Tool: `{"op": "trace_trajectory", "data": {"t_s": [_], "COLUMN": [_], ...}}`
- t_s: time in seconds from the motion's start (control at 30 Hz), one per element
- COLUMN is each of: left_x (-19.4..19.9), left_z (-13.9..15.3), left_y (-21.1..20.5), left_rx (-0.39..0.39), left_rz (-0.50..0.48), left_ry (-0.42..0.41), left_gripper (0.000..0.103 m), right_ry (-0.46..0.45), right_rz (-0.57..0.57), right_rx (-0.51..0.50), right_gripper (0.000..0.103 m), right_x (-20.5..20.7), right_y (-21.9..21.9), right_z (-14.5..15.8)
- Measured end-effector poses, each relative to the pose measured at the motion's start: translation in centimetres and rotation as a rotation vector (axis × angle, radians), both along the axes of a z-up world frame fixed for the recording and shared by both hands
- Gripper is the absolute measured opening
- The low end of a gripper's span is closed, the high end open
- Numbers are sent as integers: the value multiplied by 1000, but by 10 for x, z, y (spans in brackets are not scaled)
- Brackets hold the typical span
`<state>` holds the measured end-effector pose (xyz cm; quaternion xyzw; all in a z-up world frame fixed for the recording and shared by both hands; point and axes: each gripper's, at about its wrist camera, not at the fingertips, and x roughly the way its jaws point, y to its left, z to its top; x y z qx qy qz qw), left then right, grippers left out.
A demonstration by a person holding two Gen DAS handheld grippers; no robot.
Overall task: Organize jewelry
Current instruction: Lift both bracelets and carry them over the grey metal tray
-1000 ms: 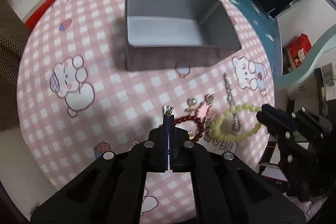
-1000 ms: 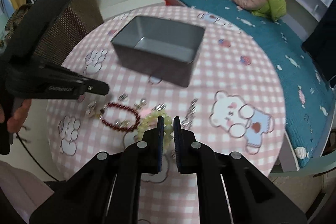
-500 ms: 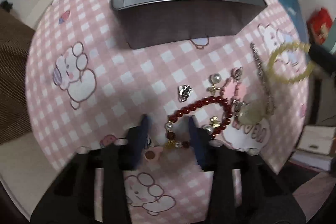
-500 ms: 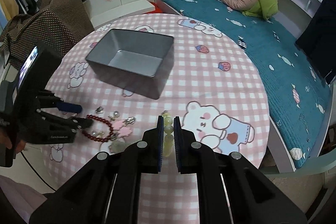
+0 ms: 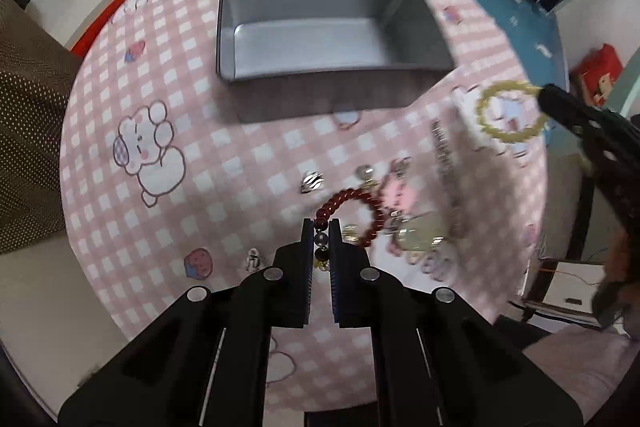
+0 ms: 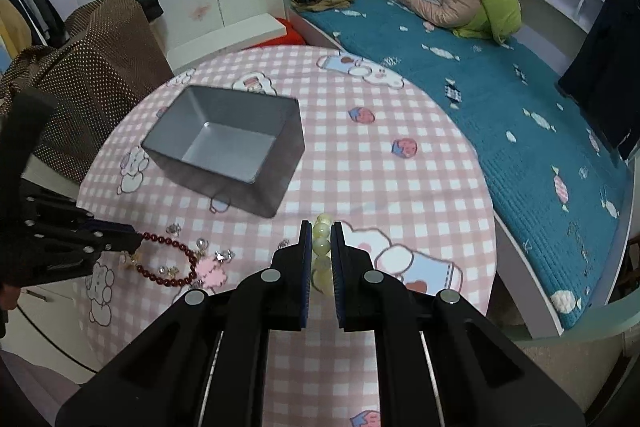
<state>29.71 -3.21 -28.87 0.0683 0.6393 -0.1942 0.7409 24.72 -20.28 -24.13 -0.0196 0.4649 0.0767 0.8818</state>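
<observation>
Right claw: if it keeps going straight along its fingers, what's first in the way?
Probably the near right corner of the grey box, though depth is unclear. The right claw, shut on the pale green bracelet, may pass right of it onto the checked tablecloth.

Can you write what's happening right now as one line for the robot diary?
left gripper: shut on red bracelet | right gripper: shut on yellow bracelet, lifted | grey box: empty

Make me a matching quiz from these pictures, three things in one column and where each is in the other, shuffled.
Things:
1. red bead bracelet
2. pale green bead bracelet
3. grey tin

Places:
A. sitting on the checked tablecloth, nothing in it
B. between the left gripper's jaws
C. between the right gripper's jaws

Pairs: 1-B, 2-C, 3-A
</observation>
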Motion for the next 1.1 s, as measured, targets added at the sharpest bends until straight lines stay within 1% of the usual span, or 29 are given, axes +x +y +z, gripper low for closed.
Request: {"op": "trace_trajectory", "data": {"t_s": [0.13, 0.23, 0.37, 0.47, 0.53, 0.63, 0.7, 0.77, 0.87, 0.93, 1.03, 1.1], "left_x": [-9, -7, -6, 0, 7, 22, 35, 47, 67, 79, 93, 103], "left_z": [30, 46, 72, 92, 106, 115, 116, 110, 97, 89, 76, 64], "left_y": [4, 3, 6, 8, 11, 11, 13, 14, 16, 17, 15, 13], "left_rx": [-49, -38, -70, -81, -103, -111, -130, -132, -156, -184, -183, -197], "left_rz": [1, -19, -29, -20, -5, 12, 35, 47, 87, 113, 126, 139], "left_ry": [-53, -111, -174, -230, -262, -299, -305, -309, -279, -258, -244, -214], "left_gripper": [7, 7, 7, 7, 7, 7, 7, 7, 7, 7, 7, 7], "right_ry": [-42, -76, -113, -132, -147, -160, -171, -180, -179, -171, -134, -108], "right_rz": [12, 36, 59, 78, 91, 111, 125, 146, 166, 175, 180, 187], "right_rx": [9, 5, 3, 6, 12, 34, 41, 30, 28, 25, 29, 16], "right_gripper": [8, 8, 8, 8, 8, 8, 8, 8, 8, 8, 8, 8], "right_x": [4, 7, 15, 21, 27, 37, 42, 47, 56, 62, 70, 75], "right_y": [2, 4, 11, 17, 22, 30, 36, 45, 56, 61, 66, 69], "right_z": [15, 25, 36, 43, 47, 52, 55, 55, 52, 46, 31, 22]}}
